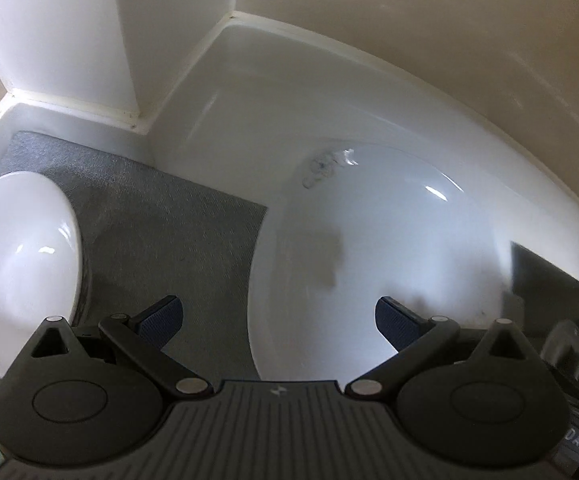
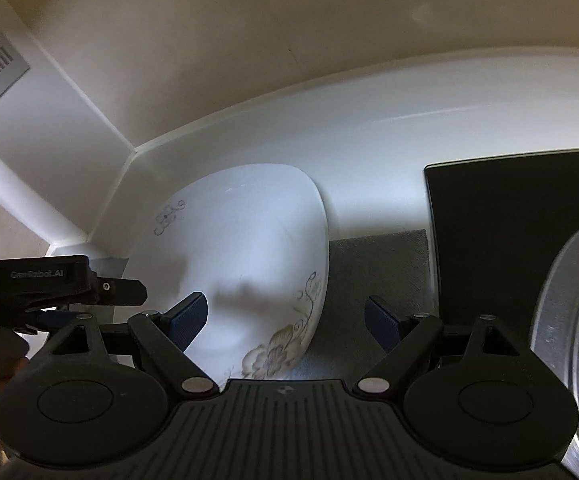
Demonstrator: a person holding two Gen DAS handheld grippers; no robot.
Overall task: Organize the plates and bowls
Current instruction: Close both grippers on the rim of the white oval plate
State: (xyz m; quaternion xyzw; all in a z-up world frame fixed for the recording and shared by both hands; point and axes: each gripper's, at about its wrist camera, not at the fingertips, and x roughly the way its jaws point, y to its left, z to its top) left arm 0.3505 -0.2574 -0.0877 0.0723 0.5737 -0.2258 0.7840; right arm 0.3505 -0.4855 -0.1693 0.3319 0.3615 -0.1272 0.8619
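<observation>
Floral plate [image 2: 249, 264] dead ahead of right tool [image 2: 285, 318], rim between wide-open, empty jaws. Left tool [image 1: 279, 318] likewise agape, empty, over same plate's edge.

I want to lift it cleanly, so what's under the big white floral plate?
The white floral plate lies partly on a grey woven mat; its rear overhangs the white counter. Anything beneath its middle is hidden.

We count one large flowered plate [image 2: 245, 264] and one plain white bowl [image 1: 21, 264]. We also see one grey mat [image 1: 161, 232] and two grippers.
</observation>
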